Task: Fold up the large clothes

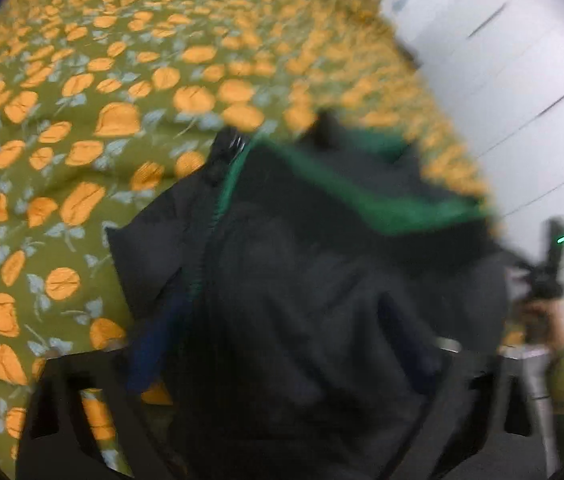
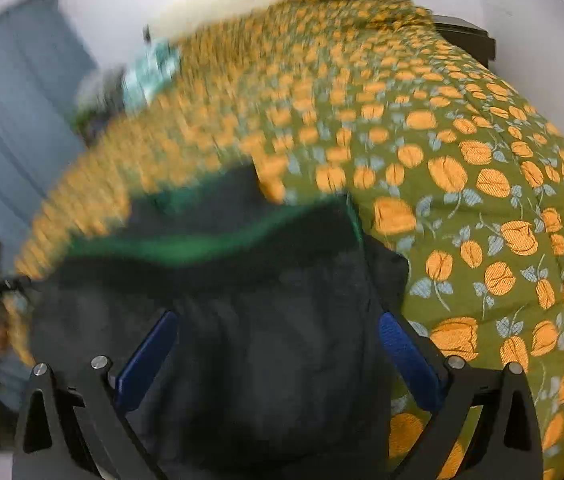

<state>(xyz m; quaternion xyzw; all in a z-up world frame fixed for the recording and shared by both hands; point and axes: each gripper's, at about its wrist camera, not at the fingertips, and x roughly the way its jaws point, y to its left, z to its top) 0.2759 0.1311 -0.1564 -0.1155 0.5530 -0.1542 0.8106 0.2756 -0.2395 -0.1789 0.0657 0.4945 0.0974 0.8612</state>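
A black jacket (image 1: 322,280) with a green inner lining (image 1: 382,200) and a zipper (image 1: 227,148) lies on a bed with an olive and orange flower bedspread (image 1: 101,100). My left gripper (image 1: 282,360) has its blue pads (image 1: 149,352) spread wide with the jacket fabric bunched between them. In the right wrist view the jacket (image 2: 261,340) fills the gap between the wide-apart blue pads (image 2: 410,360) of my right gripper (image 2: 277,356). Both views are blurred. The right gripper shows in the left wrist view (image 1: 550,276).
The bedspread (image 2: 462,180) covers the whole bed. A white wall (image 1: 502,60) stands on the right in the left wrist view. A blue-grey curtain or door (image 2: 13,120) is at the left, a dark piece of furniture (image 2: 470,36) behind the bed.
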